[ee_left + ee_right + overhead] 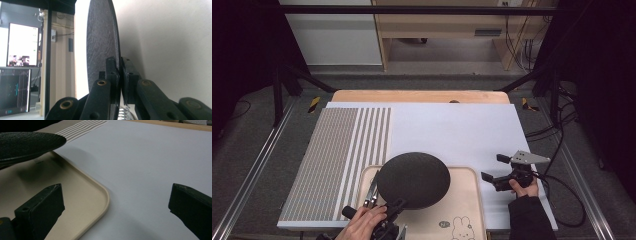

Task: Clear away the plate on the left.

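A table seen from above, covered by a white mat (452,127) whose left part carries a block of grey stripes (339,160). At the near edge, left of centre, a person's left hand (362,223) holds the left gripper (393,206), and its two black jaws are clenched on the near rim of a round, dark, rough-surfaced plate (413,180). The plate is held above a beige tray (464,200), covering the tray's far-left part; the tray lies on the mat and has a small rabbit drawing (461,229) near its front edge. Something metallic (372,190), too small to identify, lies just left of the plate on the tray's left rim. In the left gripper view, the plate (101,42) appears edge-on, its thin rim pinched tightly between the jaws. To the right, well apart from the plate, the right hand (523,187) holds the right gripper (493,167) just beside the tray's right edge. In the right gripper view, its jaws stand wide apart with nothing between them, above the tray's corner (100,192) and the bare mat (150,170).
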Motion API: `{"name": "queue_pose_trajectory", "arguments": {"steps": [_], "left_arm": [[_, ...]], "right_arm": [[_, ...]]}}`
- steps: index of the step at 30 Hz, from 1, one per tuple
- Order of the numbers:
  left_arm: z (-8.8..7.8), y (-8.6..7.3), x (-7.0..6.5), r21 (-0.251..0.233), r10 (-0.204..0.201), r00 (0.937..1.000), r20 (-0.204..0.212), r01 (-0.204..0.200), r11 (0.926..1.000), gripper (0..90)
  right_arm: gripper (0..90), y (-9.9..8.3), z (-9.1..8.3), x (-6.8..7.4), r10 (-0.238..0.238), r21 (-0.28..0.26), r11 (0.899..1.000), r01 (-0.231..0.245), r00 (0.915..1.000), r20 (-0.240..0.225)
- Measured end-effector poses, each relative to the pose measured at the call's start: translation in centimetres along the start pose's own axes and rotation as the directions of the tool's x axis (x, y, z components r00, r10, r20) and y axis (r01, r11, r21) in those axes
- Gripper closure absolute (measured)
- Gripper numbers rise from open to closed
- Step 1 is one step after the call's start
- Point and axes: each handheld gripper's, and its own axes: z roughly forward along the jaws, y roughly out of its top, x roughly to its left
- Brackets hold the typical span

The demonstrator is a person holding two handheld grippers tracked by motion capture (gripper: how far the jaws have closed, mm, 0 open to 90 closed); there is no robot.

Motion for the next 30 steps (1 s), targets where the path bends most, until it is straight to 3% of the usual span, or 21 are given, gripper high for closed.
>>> {"name": "queue_pose_trajectory", "arguments": {"steps": [12, 14, 18, 20, 23, 27, 30], "left_arm": [[0.3, 0.7, -1.5, -0.021, 0.006, 0.9982, 0.06, -0.005, 0.9998, 84.0], [0.3, 0.8, -1.7, -0.011, 0.024, 0.9975, 0.066, -0.023, 0.9997, 83.9], [0.1, 0.8, -1.9, -0.03, 0.002, 0.997, 0.077, 0.0, 0.9996, 84.2], [0.1, 0.9, -1.9, -0.022, 0.015, 0.9962, 0.086, -0.013, 0.9997, 84.5], [0.2, 0.9, -2.1, -0.036, 0.002, 0.9925, 0.122, 0.002, 0.9993, 83.9], [0.2, 1.1, -2.4, -0.03, 0.017, 0.9918, 0.127, -0.013, 0.9995, 85.3], [0.3, 1.1, -2.5, -0.041, 0.0, 0.9898, 0.143, 0.006, 0.9991, 85.9]], "right_arm": [[0.4, 0.0, 0.0, 0.0, 0.002, 0.0, 1.0, -0.002, 1.0, 0.001], [0.4, 0.0, 0.0, 0.0, 0.002, 0.001, 1.0, -0.002, 1.0, -0.002], [0.4, 0.0, 0.0, 0.0, 0.001, 0.0, 1.0, -0.001, 1.0, 0.0], [0.4, 0.0, 0.0, 0.0, 0.001, 0.004, 1.0, -0.001, 1.0, -0.001], [0.4, 0.0, 0.0, 0.1, 0.001, 0.001, 1.0, -0.001, 1.0, -0.001], [0.4, 0.0, 0.0, 0.1, -0.001, 0.004, 1.0, 0.001, 1.0, 0.0], [0.4, 0.0, 0.0, 0.1, 0.0, 0.003, 1.0, 0.0, 1.0, -0.001]]}}
